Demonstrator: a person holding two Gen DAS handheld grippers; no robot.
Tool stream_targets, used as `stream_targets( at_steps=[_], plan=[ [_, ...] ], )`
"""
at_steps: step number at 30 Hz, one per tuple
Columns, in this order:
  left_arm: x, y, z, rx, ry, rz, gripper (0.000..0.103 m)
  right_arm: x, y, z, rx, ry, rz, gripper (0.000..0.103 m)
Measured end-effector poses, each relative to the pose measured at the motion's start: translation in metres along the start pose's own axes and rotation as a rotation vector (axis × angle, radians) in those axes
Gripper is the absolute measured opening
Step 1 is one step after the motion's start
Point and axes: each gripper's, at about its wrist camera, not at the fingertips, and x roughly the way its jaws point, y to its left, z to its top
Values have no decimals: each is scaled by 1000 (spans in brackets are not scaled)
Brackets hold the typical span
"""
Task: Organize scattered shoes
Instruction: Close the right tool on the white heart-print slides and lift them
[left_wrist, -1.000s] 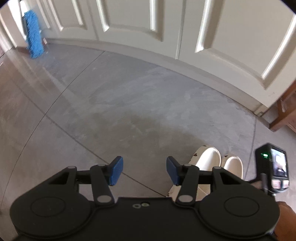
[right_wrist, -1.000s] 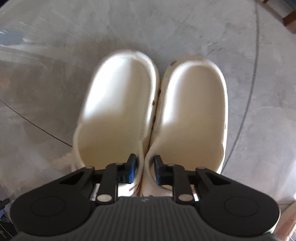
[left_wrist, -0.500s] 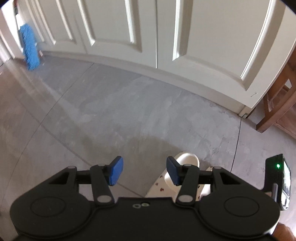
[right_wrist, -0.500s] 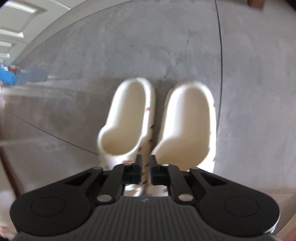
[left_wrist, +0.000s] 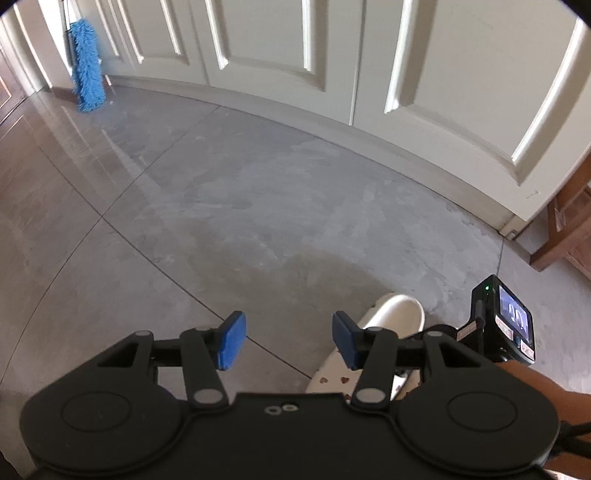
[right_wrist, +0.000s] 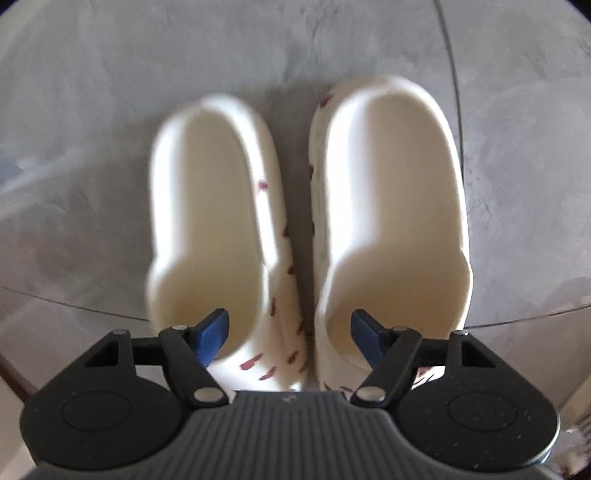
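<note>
Cream slippers (right_wrist: 310, 229), toes hidden behind right gripper (right_wrist: 290, 330)

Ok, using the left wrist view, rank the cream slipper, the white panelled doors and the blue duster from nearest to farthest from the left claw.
1. Cream slipper: on the floor just right of the open left claw.
2. White panelled doors: straight ahead, across the grey floor.
3. Blue duster: far left corner, leaning by the doors.

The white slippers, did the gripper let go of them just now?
Yes. The right gripper was pinched shut on the inner edges of the two cream slippers; now its fingers are spread wide, so it has released them. They stayed side by side on the grey floor. The left gripper stayed open, holding nothing.
</note>
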Motion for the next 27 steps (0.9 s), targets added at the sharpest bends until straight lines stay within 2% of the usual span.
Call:
stream_targets(
  at_steps=[1, 2, 6, 8, 9, 13, 17, 21, 22, 24, 26, 27],
  plan=[
    [0, 2, 0, -4, 1, 2, 51, 0, 3, 0, -29, -3, -13, 35],
    [1, 5, 0, -10, 5, 5, 51, 0, 7, -1, -106, -4, -33, 29],
    [2, 9, -1, -31, 11, 4, 51, -4, 14, -7, -413, 21, -120, 27],
    [2, 6, 0, -22, 11, -3, 51, -7, 6, -7, -461, 26, -154, 25],
    [2, 3, 0, -15, 10, -10, 51, -13, -11, -5, -487, 31, -190, 24],
    [1, -26, 2, 57, 1, -64, 51, -33, -65, 7, -500, 7, -259, 23],
    [-2, -73, 2, 152, -24, -135, 51, -63, -155, 34, -416, -49, -370, 25],
    [-10, -129, -2, 242, -50, -212, 51, -89, -224, 52, -341, -131, -457, 24],
    [-12, -147, -6, 272, -56, -235, 51, -99, -252, 59, -300, -163, -482, 25],
    [-18, -184, -16, 337, -62, -286, 51, -111, -285, 64, -253, -203, -477, 26],
    [-24, -211, -27, 387, -63, -321, 51, -135, -328, 58, -175, -299, -398, 28],
    [-27, -224, -32, 411, -64, -339, 51, -138, -330, 55, -171, -315, -387, 28]
  ],
)
